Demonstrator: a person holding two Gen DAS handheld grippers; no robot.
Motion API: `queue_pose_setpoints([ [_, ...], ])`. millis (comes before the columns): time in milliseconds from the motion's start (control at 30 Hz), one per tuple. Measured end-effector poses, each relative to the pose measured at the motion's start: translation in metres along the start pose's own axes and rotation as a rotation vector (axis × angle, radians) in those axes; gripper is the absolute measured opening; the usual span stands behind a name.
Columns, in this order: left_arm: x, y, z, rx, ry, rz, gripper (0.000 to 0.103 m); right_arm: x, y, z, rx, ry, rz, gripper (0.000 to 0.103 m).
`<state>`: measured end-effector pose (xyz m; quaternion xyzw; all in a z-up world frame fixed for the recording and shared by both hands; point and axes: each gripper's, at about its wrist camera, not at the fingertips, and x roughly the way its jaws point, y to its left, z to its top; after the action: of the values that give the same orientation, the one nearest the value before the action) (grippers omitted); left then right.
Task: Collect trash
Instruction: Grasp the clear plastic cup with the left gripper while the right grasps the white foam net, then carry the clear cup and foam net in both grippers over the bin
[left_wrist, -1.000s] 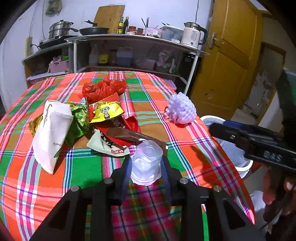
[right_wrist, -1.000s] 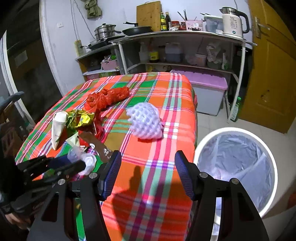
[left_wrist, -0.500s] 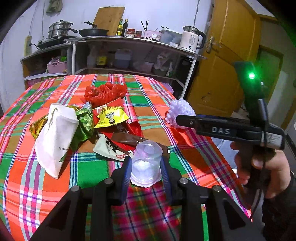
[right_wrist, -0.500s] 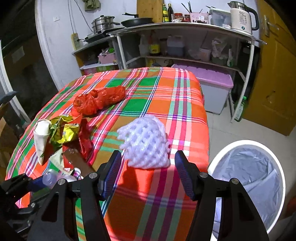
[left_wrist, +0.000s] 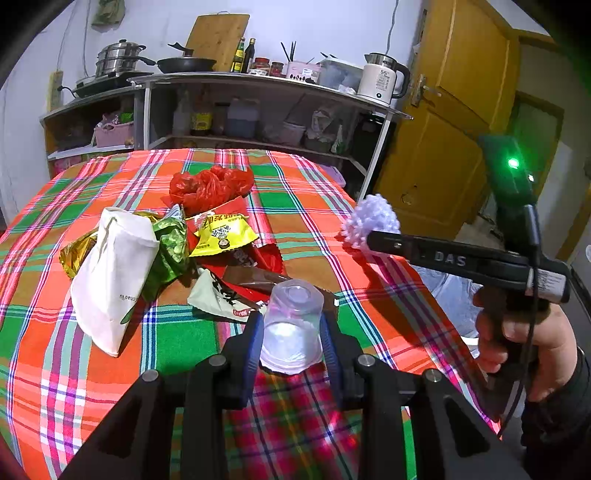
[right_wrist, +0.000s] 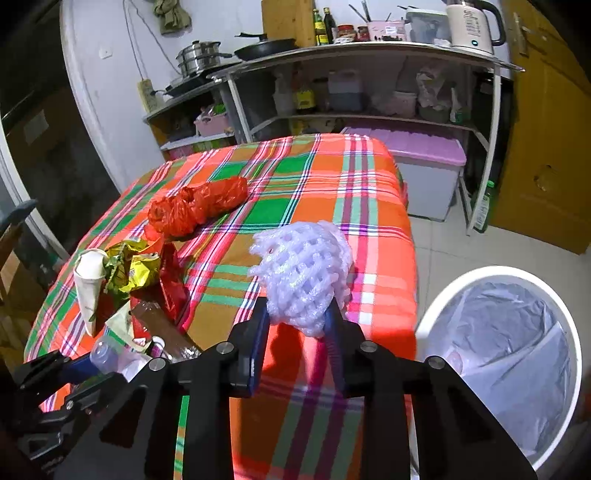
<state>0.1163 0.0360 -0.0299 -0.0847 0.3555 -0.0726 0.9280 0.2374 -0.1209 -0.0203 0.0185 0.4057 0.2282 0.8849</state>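
Note:
My left gripper is shut on a clear plastic cup, held upside down above the plaid tablecloth. My right gripper is shut on a white foam fruit net near the table's right edge; the net also shows in the left wrist view. A pile of wrappers lies on the table: a white paper bag, a green packet, a yellow packet and a red plastic bag. A white bin with a liner stands on the floor to the right of the table.
A metal shelf unit with pots, bottles and a kettle stands behind the table. A yellow door is at the right. A purple-lidded box sits under the shelf. The right hand and gripper handle hang over the table's right edge.
The right gripper moved in over the foam net and shut on it. The left gripper kept holding the cup almost still.

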Motion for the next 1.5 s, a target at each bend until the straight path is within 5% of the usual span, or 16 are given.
queue_pose_setpoints([
  [933, -0.020, -0.047, 0.011, 0.064, -0.029, -0.049, 0.032, -0.080, -0.012, -0.046, -0.008, -0.098, 0.004, 0.017],
  [1500, 0.022, -0.134, 0.046, 0.177, -0.031, -0.221, 0.032, -0.125, -0.089, -0.070, 0.149, -0.134, -0.132, 0.017],
])
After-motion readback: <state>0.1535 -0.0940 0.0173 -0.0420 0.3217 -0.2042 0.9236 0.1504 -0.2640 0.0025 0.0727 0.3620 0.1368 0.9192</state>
